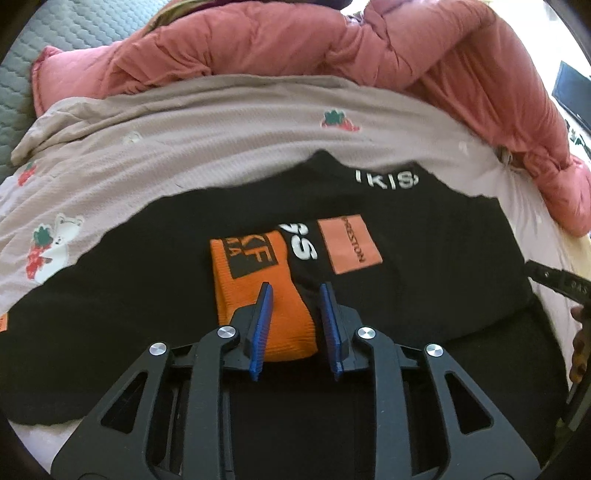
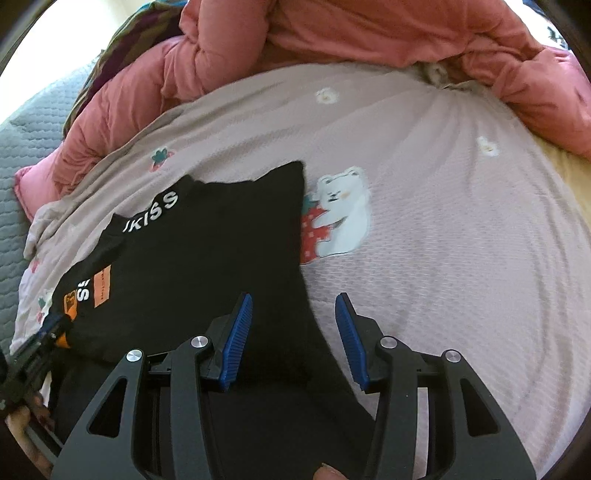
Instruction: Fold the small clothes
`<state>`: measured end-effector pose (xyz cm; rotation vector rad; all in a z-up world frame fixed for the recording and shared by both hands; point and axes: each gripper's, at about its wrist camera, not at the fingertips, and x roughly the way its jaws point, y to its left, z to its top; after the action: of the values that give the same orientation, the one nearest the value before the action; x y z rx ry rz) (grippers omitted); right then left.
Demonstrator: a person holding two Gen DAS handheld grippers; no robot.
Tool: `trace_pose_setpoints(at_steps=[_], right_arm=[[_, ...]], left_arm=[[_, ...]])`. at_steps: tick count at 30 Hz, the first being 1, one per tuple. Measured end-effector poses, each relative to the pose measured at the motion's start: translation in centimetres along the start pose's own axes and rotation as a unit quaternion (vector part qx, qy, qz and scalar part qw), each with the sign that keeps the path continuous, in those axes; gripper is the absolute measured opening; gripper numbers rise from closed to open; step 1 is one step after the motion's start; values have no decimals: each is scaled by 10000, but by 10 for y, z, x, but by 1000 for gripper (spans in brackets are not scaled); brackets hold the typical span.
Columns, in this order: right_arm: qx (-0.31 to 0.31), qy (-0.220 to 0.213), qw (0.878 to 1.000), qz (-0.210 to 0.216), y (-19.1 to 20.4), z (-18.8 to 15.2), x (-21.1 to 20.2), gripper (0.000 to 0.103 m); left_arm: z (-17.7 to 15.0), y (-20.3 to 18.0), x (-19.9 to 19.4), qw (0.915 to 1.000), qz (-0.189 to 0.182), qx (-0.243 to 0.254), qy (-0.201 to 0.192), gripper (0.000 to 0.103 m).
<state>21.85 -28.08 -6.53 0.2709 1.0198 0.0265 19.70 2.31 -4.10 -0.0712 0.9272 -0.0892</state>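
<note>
A black garment point(image 1: 406, 236) with white letters and an orange patch point(image 1: 349, 249) lies flat on the bed sheet point(image 1: 221, 147). Its orange cuff point(image 1: 240, 291) is folded onto the middle of it. My left gripper point(image 1: 295, 286) hovers low over that cuff, open, with the cuff's right edge between the blue pads and neither pad pressing on it. In the right wrist view, my right gripper point(image 2: 294, 297) is open over the right edge of the black garment point(image 2: 221, 251). The cloth's edge runs between its fingers, ungripped. The left gripper point(image 2: 48, 332) shows at the far left.
A pale pink bed sheet point(image 2: 443, 221) with bear and strawberry prints spreads to the right. A bulky pink duvet point(image 2: 369, 29) is piled along the far side. A grey quilted mattress point(image 1: 55, 44) lies at the far left. A dark screen point(image 1: 574, 96) stands at the far right.
</note>
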Motion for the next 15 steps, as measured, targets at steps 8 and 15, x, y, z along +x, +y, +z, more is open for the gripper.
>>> trace_pose_setpoints(at_steps=[8,15], right_arm=[[-168,56,9998,67,-1,-4,11,15],[-368,-184,9988,-260,-4,-13,14,13]], left_arm=[[0,-6,-4,9999,-97,83,-8,26],[-4,-10,1,9997,-191,87,98,32]])
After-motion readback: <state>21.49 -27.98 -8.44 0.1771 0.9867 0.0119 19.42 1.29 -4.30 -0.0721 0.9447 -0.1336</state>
